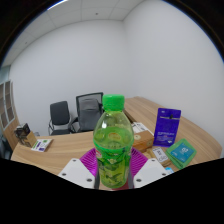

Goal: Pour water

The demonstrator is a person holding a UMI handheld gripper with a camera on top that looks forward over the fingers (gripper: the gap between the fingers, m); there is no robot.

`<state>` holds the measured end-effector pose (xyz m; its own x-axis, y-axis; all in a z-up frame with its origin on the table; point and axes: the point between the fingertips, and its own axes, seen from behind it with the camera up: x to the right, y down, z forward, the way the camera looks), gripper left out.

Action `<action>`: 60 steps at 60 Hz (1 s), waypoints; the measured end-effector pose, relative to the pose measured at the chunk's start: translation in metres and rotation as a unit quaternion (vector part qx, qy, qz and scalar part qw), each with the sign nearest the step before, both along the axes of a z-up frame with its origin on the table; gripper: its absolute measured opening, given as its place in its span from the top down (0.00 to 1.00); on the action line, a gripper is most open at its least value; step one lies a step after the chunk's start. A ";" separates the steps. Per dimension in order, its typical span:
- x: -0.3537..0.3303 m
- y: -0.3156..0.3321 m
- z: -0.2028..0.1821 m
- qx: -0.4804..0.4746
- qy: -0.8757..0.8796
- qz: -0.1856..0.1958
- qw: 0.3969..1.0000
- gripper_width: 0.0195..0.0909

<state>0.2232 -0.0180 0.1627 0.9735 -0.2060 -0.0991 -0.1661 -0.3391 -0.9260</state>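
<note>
A green plastic bottle point(113, 140) with a green cap and a leafy label stands upright between my fingers, held well above the table. My gripper point(112, 172) is shut on the bottle's lower body, and the magenta pads point(92, 160) press against both of its sides. The bottle's base is hidden below the fingers. No cup or other vessel shows in this view.
A long wooden table point(70, 148) runs behind the bottle. On it at the right stand a purple box point(168, 124), a teal box point(183, 152) and a cardboard box point(142, 136). Two office chairs point(78, 112) stand at the far side by the white wall.
</note>
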 end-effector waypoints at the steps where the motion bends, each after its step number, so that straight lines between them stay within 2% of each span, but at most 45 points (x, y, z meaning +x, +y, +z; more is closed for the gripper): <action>1: 0.004 0.000 -0.007 -0.005 -0.002 -0.002 1.000 0.73; 10: 0.025 0.008 -0.060 -0.020 0.003 -0.011 1.000 0.73; 19: 0.020 0.015 -0.101 -0.037 -0.006 0.011 0.999 0.75; 20: 0.019 0.017 -0.097 -0.020 -0.013 0.012 1.000 0.71; 29: 0.017 0.013 -0.098 -0.009 -0.010 0.017 1.000 0.65; 41: 0.012 0.005 -0.107 -0.042 -0.031 0.029 0.998 0.53; 46: 0.014 -0.001 -0.111 -0.063 -0.032 0.024 0.997 0.34; 50: 0.012 -0.008 -0.109 -0.068 -0.033 0.027 0.997 0.26; 60: -0.004 -0.049 -0.104 -0.104 -0.022 0.048 0.993 0.25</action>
